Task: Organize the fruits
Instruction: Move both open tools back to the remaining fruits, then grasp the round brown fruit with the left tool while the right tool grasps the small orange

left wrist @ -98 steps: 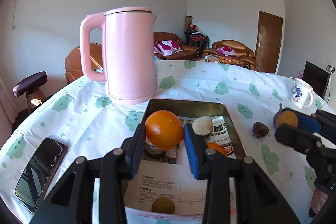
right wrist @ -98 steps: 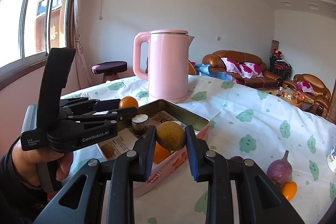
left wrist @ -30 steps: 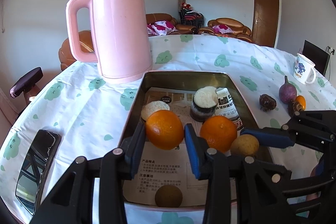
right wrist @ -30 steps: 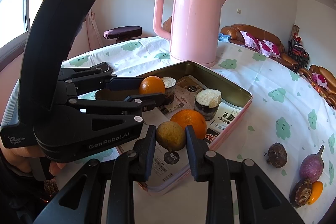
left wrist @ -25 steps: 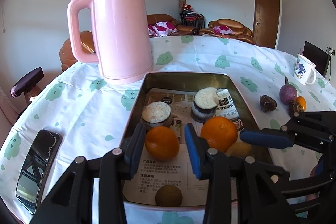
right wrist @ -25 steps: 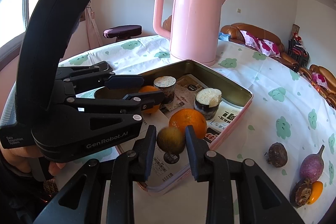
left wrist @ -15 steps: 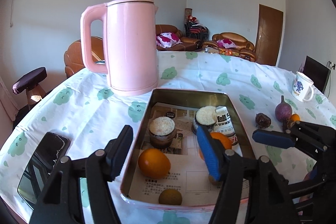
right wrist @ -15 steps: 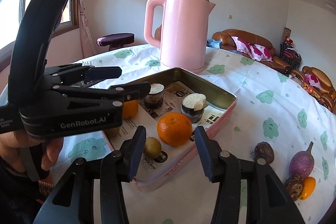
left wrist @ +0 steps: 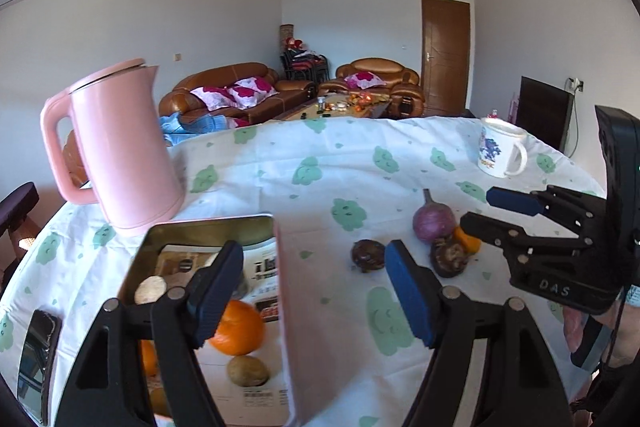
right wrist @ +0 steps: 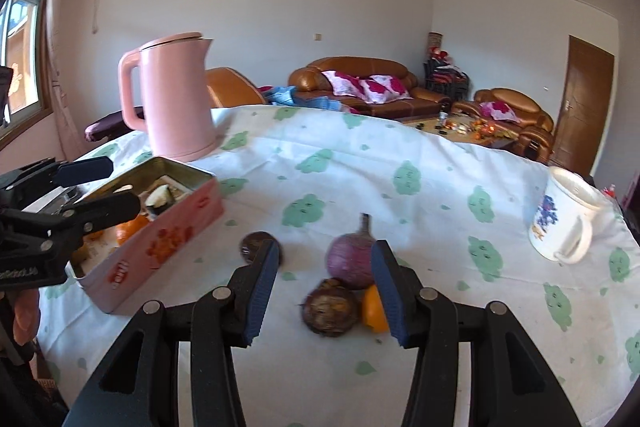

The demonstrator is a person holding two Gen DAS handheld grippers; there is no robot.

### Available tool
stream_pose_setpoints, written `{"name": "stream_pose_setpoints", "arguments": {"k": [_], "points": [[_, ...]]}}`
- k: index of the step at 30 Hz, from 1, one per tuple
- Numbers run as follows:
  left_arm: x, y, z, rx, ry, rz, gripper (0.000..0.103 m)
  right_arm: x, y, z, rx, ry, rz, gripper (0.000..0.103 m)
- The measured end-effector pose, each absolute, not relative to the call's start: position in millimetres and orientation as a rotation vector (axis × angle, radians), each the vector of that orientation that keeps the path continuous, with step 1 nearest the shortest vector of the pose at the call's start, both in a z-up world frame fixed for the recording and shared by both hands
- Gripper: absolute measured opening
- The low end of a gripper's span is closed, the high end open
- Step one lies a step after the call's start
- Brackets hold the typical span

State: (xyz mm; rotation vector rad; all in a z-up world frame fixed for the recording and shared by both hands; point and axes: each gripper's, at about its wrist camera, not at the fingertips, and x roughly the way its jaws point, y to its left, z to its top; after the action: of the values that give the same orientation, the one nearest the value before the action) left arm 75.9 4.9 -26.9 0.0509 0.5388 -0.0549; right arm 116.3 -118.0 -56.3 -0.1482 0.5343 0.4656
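While both grippers, left gripper (left wrist: 312, 291) and right gripper (right wrist: 322, 283), have just spread their jaws and hold nothing, the round purple fruit (right wrist: 351, 264) sits right of the pink tin box (right wrist: 160, 239); it looks light, firm and smooth, best gripped across its middle.

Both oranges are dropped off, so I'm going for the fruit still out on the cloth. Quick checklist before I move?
1. Left tool empty, open: ok.
2. Right tool empty, open: ok.
3. Orange and brown fruit resting inside the tin: ok.
4. Purple fruit, two dark fruits, small orange one loose on the tablecloth: ok.
5. Purple, dark and small orange fruits bunched together: not ok for a clean single grab.
6. Mug away from them: ok.
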Motion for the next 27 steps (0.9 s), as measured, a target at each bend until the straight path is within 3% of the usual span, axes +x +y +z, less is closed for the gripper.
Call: {"name": "stream_pose_setpoints", "arguments": {"k": [17, 19, 24, 27], "points": [[145.7, -106.7, -76.5, 0.159, 0.764, -0.247, 0.073, 144.5, -183.5, -73.7, -0.006, 0.612, 0.331, 0.051], [151.5, -111.9, -80.6, 0.166, 0.794, -0.27, 0.069, 143.1, -182.7, -73.2, -0.01, 0.608, 0.337, 0.051], [159.8, -110.6, -92.9, 0.154, 0.842, -0.3, 0.047, 142.9, -181.3, -73.2, -0.02, 0.605, 0.343, 0.051], [157.9, -107.5, -92.2, 0.144, 0.836, -0.304, 0.046, 144.5, -178.7, -74.3, -0.03, 0.616, 0.347, 0.051]]}}
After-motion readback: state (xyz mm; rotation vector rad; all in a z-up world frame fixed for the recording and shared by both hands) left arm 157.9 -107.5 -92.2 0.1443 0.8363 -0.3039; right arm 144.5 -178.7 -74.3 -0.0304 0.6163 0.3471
